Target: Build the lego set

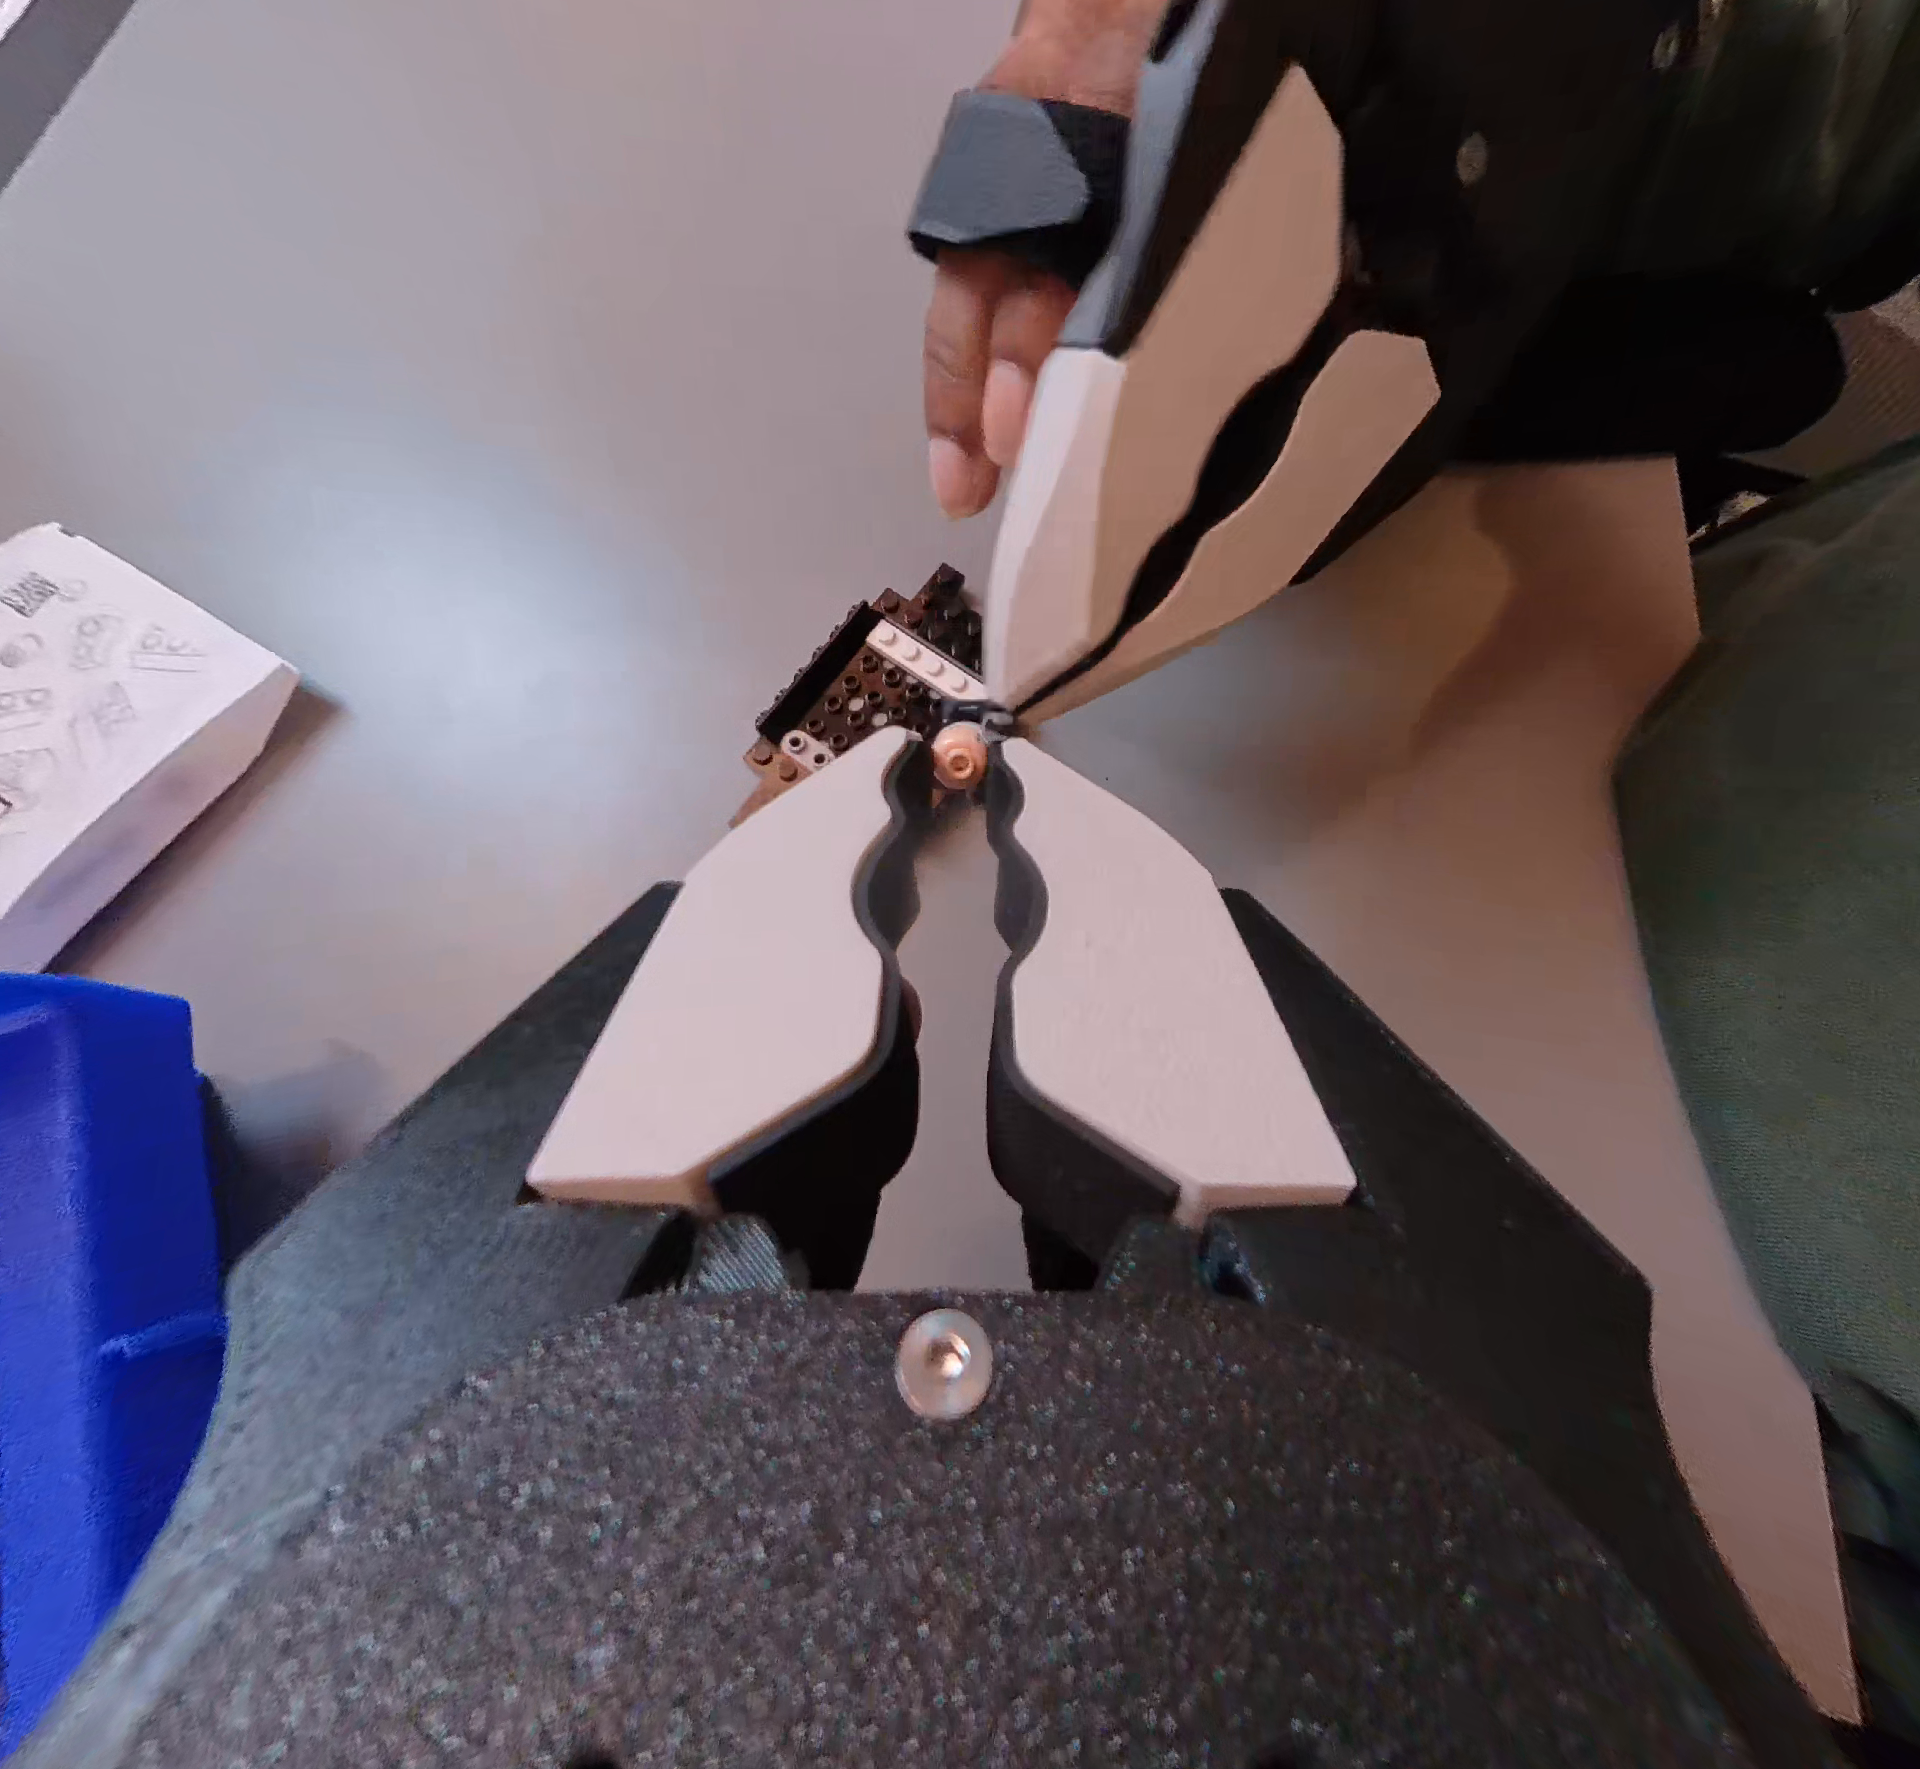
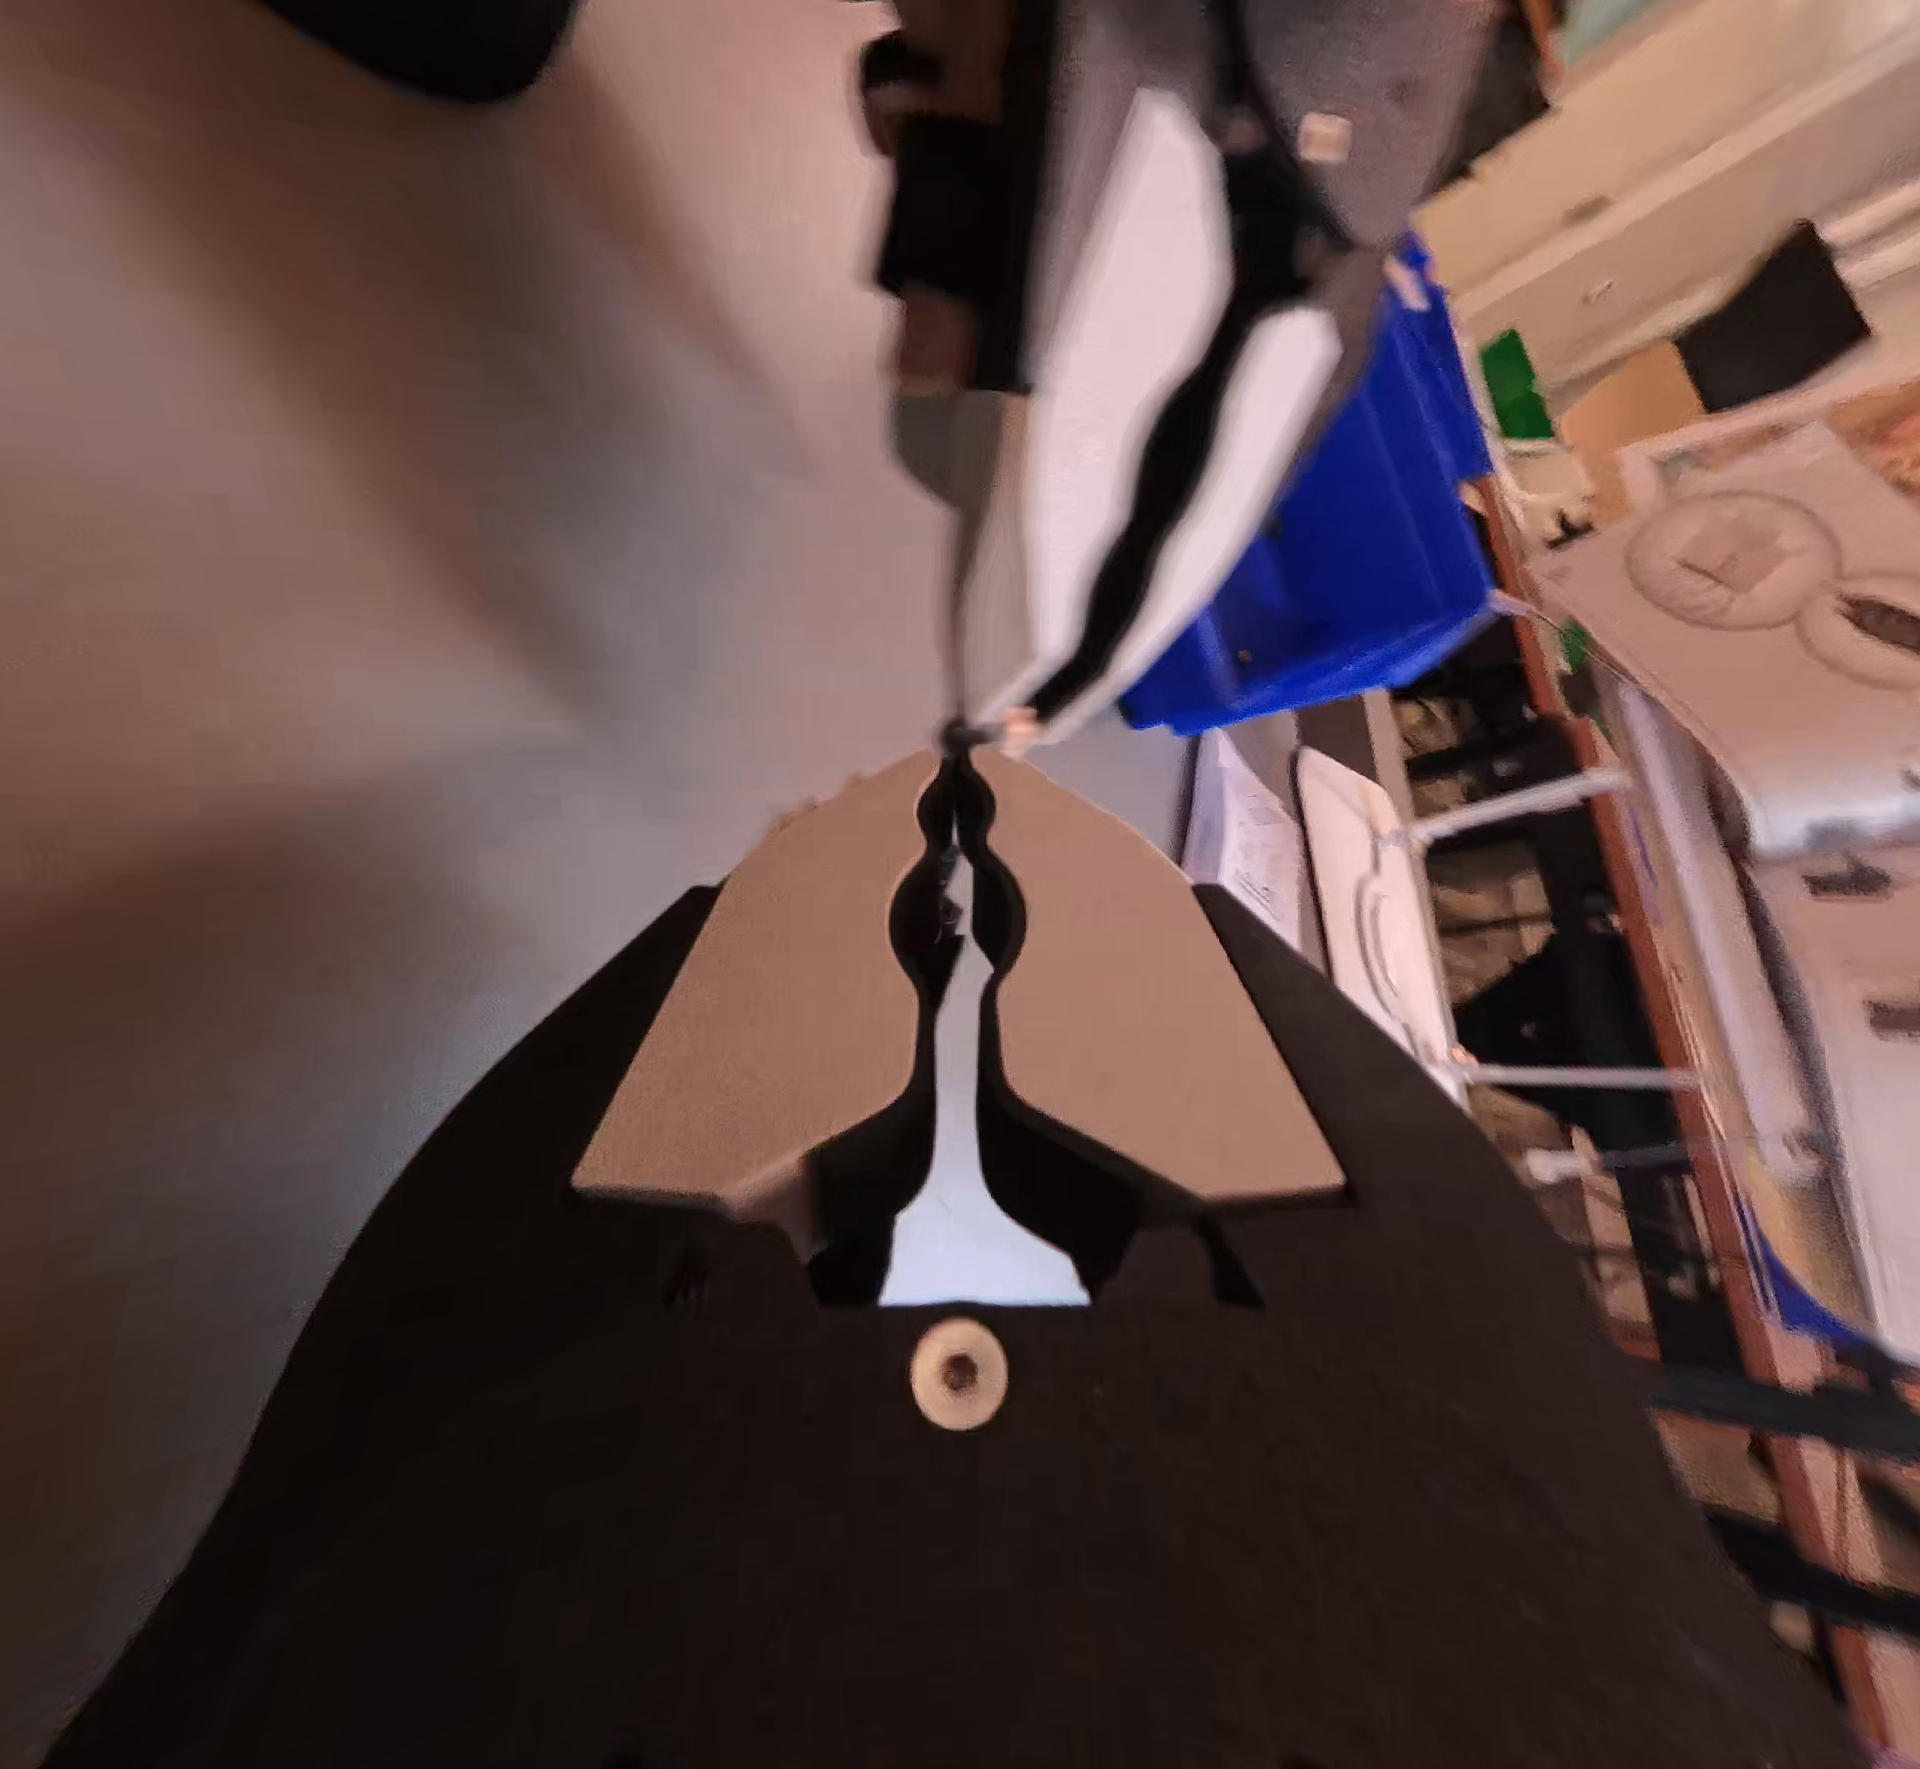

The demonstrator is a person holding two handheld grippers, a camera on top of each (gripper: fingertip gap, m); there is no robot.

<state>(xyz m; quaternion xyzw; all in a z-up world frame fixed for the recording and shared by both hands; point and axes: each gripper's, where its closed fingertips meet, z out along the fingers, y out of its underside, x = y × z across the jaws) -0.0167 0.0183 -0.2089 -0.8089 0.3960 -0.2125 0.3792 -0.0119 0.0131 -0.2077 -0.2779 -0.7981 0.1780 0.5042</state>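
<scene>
The left claw (image 1: 958, 763) pinches a small copper-coloured round piece (image 1: 957, 762) at frame centre. The right claw (image 1: 1000, 713), coming down from the upper right, is pressed together on a tiny dark part (image 1: 971, 711) touching that piece, seemingly so the two can be joined in mid-air. Just behind lies a brown brick build (image 1: 883, 680) on the grey table (image 1: 468, 317); a booklet (image 1: 114, 701) sits left, a blue bin (image 1: 94, 1200) lower left.

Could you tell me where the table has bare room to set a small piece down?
The grey table lies bare between the instruction booklet and the brick model. It is crowded where the left gripper and right gripper meet beside that model.
</scene>
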